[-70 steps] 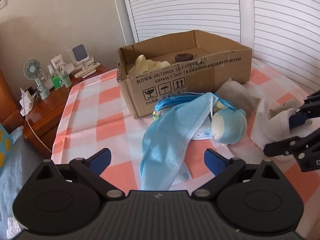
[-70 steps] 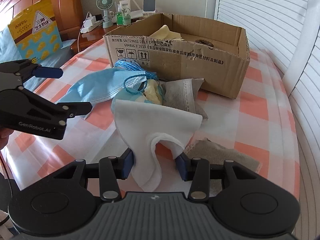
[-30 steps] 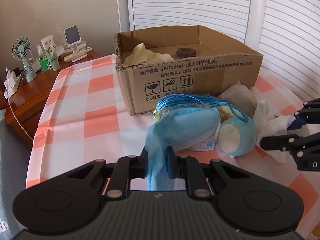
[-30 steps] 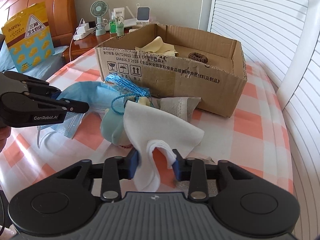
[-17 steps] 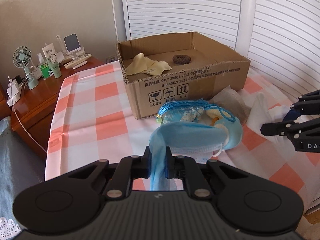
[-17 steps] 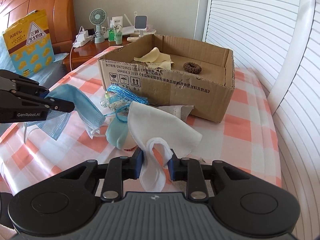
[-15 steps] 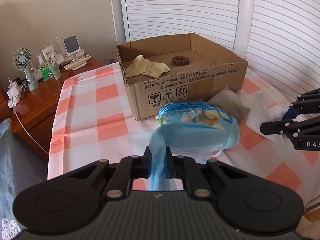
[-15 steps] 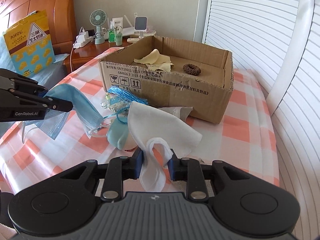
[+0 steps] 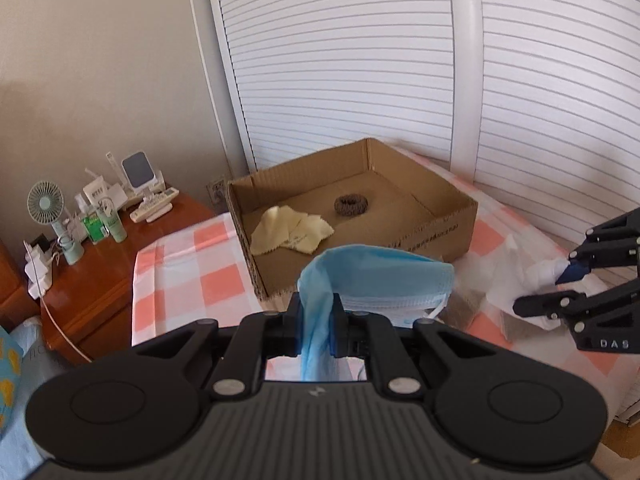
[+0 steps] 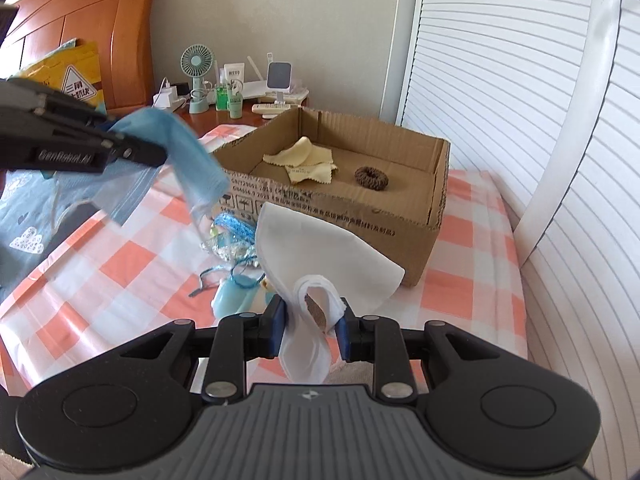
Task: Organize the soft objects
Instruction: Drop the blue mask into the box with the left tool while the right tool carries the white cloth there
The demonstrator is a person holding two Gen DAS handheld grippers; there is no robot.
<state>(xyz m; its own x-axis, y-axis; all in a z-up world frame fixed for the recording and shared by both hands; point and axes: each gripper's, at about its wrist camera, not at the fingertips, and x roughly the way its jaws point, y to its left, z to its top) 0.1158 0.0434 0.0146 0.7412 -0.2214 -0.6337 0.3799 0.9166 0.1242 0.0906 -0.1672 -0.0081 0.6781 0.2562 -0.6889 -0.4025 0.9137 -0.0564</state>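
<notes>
My left gripper (image 9: 317,322) is shut on a blue face mask (image 9: 376,276) and holds it in the air in front of the open cardboard box (image 9: 460,216). The mask also shows in the right wrist view (image 10: 188,160), hanging from the left gripper (image 10: 132,148). My right gripper (image 10: 310,326) is shut on a folded white cloth (image 10: 320,256), lifted off the table. The box (image 10: 400,228) holds a yellow cloth (image 10: 304,160) and a brown scrunchie (image 10: 372,178). A blue plush toy (image 10: 232,294) and blue string (image 10: 234,232) lie on the checked tablecloth (image 10: 120,264).
A wooden nightstand (image 9: 100,280) at the left carries a small fan (image 9: 46,204), bottles and chargers. White shutters (image 9: 400,60) stand behind the box. A grey cloth (image 9: 464,306) lies on the table near the box. A wooden headboard (image 10: 80,28) and yellow bag (image 10: 76,76) are at the left.
Both grippers have risen higher above the table. The mask has come fully off the pile and now hangs in the air near the box's front. The white cloth stays gripped.
</notes>
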